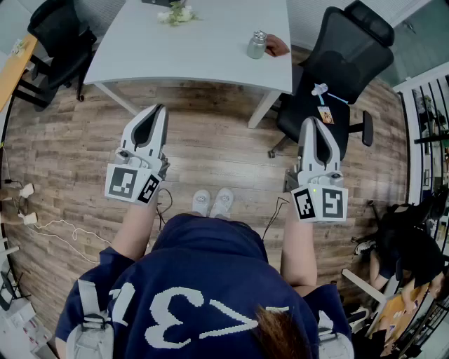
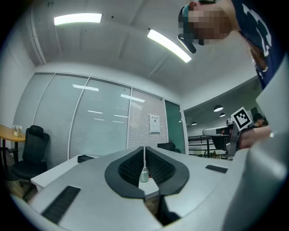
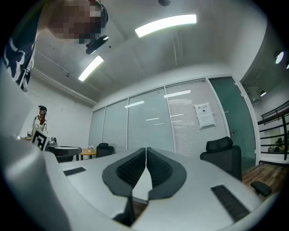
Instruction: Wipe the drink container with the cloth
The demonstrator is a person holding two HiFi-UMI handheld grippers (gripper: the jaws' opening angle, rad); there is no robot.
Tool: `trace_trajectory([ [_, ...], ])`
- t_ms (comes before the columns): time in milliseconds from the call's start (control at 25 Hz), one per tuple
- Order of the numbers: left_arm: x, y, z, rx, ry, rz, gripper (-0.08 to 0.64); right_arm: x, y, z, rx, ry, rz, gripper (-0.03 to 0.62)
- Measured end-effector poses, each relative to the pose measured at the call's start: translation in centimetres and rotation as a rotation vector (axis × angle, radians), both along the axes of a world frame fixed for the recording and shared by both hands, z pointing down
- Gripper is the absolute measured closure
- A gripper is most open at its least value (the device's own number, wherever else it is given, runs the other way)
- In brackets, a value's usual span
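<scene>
Grippers both held out in front of us over the wooden floor (image 1: pixel 210 151), near side of the white table (image 1: pixel 189 52) and well apart from it. We read the left gripper (image 1: pixel 160 109) as clenched, jaws meeting tip to tip, nothing between them. Right gripper (image 1: pixel 311 120) the same: jaws pressed together, empty. Drink container (image 1: pixel 257 44), a small metal bottle, stands upright toward the table's right end. Cloth (image 1: pixel 278 46), reddish brown, lies just right of it; we cannot tell whether they touch. From the left gripper view the container shows small and far off, in line with the closed jaws. Black office chair (image 1: pixel 337 77) stands right of the table, another chair (image 1: pixel 59 35) at far left. Small flowers (image 1: pixel 175 14) sit on the table's far edge
</scene>
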State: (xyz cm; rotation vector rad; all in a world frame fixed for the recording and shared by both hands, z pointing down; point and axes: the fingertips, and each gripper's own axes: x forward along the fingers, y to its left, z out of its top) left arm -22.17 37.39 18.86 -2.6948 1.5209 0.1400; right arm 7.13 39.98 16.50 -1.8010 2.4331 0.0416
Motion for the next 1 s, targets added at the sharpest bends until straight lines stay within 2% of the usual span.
trace_trajectory([
  [320,-0.1,0.6,0.0,0.007,0.005,0.011,0.535,-1.3,0.4,-0.2,0.007,0.021,0.000,0.566],
  [680,1.5,-0.2,0.0,0.010,-0.012,-0.005,0.535,-0.3,-0.7,-0.2,0.009,-0.022,-0.050,0.565],
  [1000,1.9,-2.7,1.5,-0.022,-0.029,-0.018,0.535,-0.3,-3.8,1.3,-0.025,-0.047,-0.081,0.565],
])
